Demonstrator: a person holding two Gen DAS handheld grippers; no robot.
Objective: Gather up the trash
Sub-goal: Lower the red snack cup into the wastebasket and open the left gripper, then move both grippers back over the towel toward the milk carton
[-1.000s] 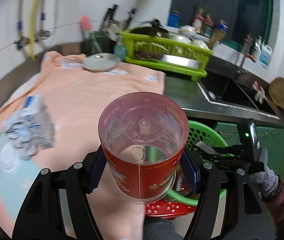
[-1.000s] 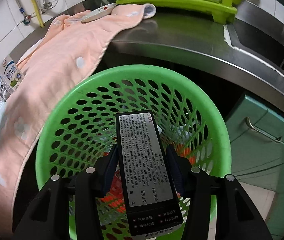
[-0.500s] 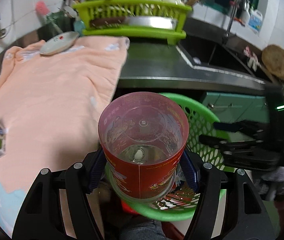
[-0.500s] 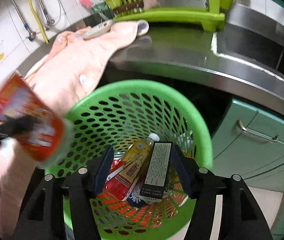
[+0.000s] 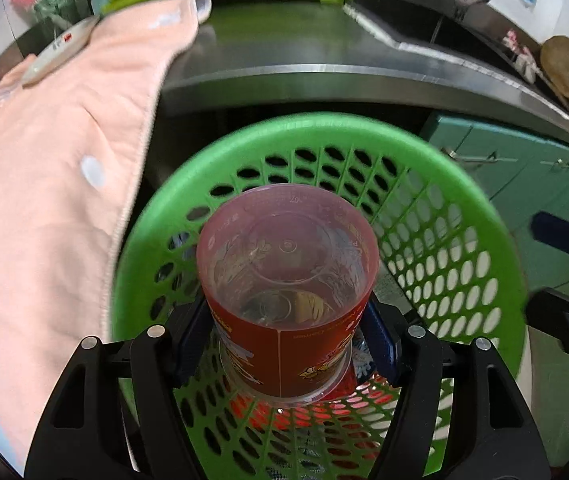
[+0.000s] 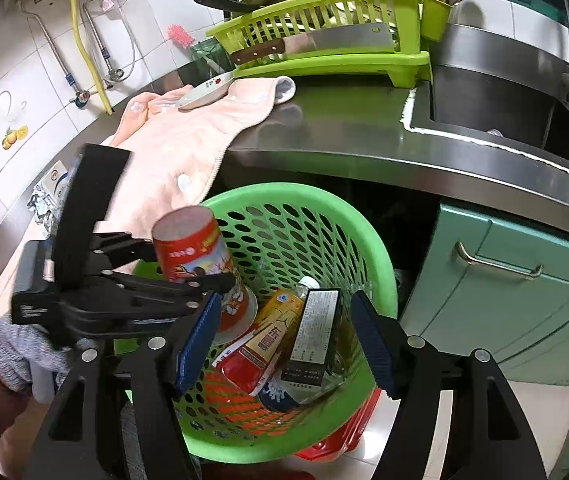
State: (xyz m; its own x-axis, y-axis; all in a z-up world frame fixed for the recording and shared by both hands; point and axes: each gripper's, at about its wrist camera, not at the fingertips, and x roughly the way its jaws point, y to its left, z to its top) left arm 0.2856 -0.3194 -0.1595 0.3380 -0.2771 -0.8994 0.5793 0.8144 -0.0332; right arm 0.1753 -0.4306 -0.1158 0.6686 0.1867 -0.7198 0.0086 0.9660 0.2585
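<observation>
Towel of peach cloth (image 5: pixel 56 184) hangs over the steel counter's front edge. Left gripper (image 5: pixel 284 336) clamps the red printed plastic cup (image 5: pixel 284 280) above the green perforated plastic basket (image 6: pixel 380 264). Right gripper (image 6: pixel 284 340) stands released over its right rim; a black carton (image 6: pixel 314 336) lies inside.

A cleaver (image 6: pixel 324 42) lies in the dish rack (image 6: pixel 364 66) — pink towel (image 6: pixel 180 148) beside.

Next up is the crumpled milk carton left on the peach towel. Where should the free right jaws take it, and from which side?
Judging from the right wrist view, the milk carton lies crushed on the towel, half hidden behind the left gripper. The right gripper should probably come from above and pinch across the flattened body. Its exact pose is unclear.
</observation>
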